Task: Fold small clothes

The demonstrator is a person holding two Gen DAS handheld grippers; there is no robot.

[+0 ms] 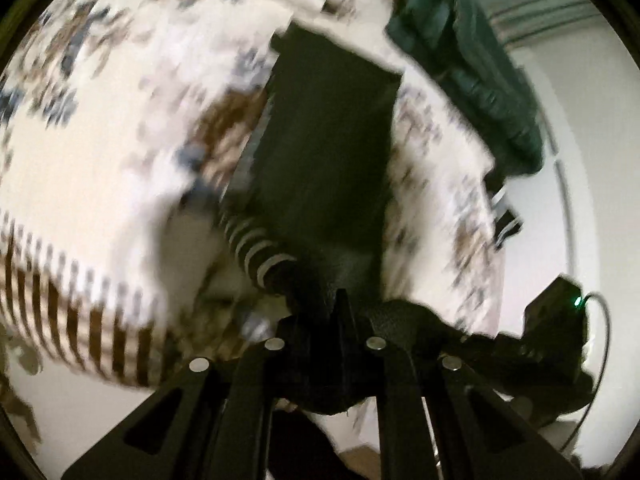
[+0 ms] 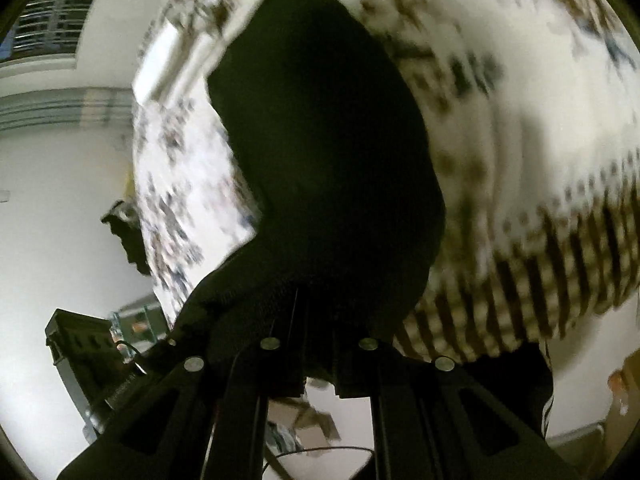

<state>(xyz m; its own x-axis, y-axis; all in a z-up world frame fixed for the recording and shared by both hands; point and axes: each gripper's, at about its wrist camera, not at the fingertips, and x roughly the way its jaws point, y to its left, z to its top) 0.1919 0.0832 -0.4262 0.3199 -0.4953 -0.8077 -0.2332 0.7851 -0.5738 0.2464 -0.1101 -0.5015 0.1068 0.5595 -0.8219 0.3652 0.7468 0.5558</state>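
**Black garment held up in both tongs over a patterned bedspread**

Left tongs (image 1: 340,300): I am holding them closed down on the near edge of a black garment (image 1: 332,152). The fingers are meeting with the cloth bunched between them, no gap showing.

Right tongs (image 2: 316,332): I am pinching another part of the same black garment (image 2: 332,152) here. The jaws are drawn together, and dark cloth is wrapping over the tips.

Garment, left view: it is stretching away from the tongs as a long dark panel with a straight far edge. A ribbed band of black and white stripes (image 1: 260,248) is lying just left of the grip, touching the dark cloth; whether it belongs to the garment I cannot tell.

Garment, right view: it is filling the middle of the frame as one broad dark shape, narrowing toward the far end. Both views are blurring with motion, so folds and seams are not readable.

Surface behind: a white bedspread (image 1: 100,152) with brown and blue floral print and a border of brown bars is lying beneath the garment; the same bedspread (image 2: 520,128) is showing in the right view.

Further out: a dark green cloth heap (image 1: 464,64) is sitting on the far right part of the bedspread, apart from the black garment.
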